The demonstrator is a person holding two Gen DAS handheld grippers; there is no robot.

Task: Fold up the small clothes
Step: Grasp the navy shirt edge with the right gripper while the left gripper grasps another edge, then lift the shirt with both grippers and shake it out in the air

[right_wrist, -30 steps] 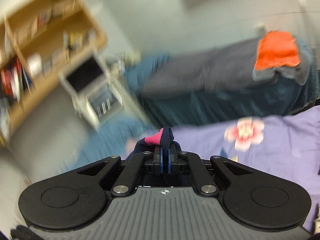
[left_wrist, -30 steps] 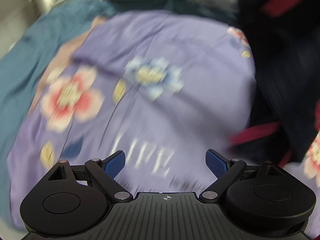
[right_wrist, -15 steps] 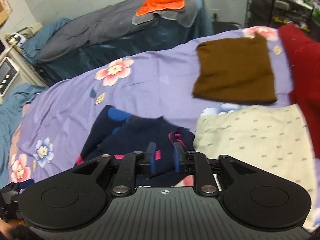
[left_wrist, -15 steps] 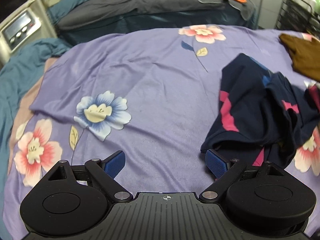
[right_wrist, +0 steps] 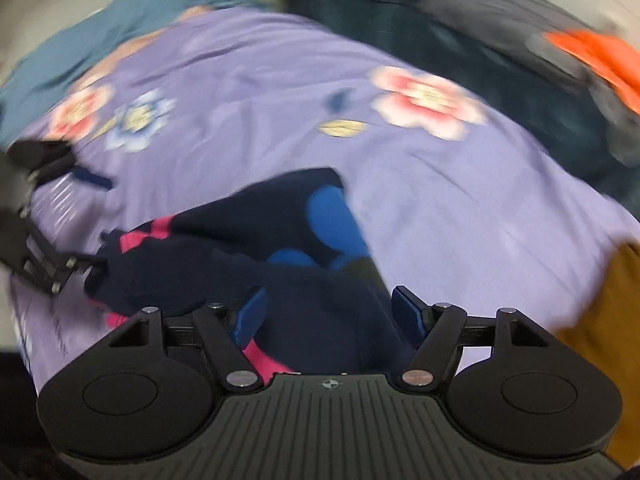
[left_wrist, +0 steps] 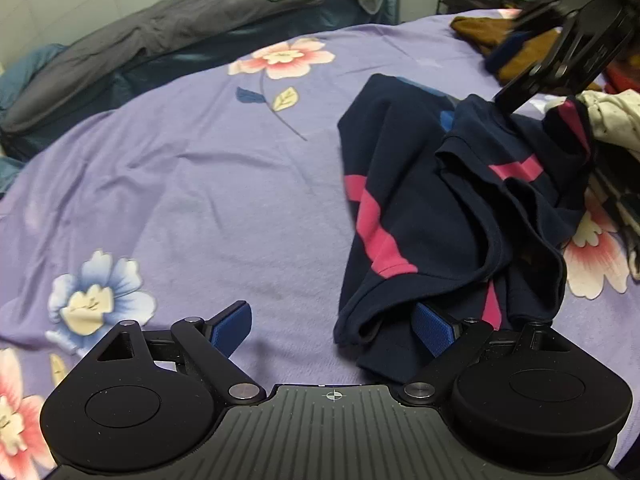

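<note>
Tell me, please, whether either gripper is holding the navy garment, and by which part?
Neither holds it: the left gripper is open, and the right gripper is opening over the navy garment.

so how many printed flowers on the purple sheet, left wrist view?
4. Pink at the top centre, blue lower left, pink at the left edge, pink partly under the navy garment. More may be hidden.

Illumination is soft, even and indoor; its source is outside both views, and there is no hard glare. The left wrist view is mostly sharp, with a faint shadow on the purple floral bedsheet beneath the left gripper. The right wrist view is motion-blurred throughout, smearing the navy garment, and both views show fisheye curvature with dark corners.
</note>
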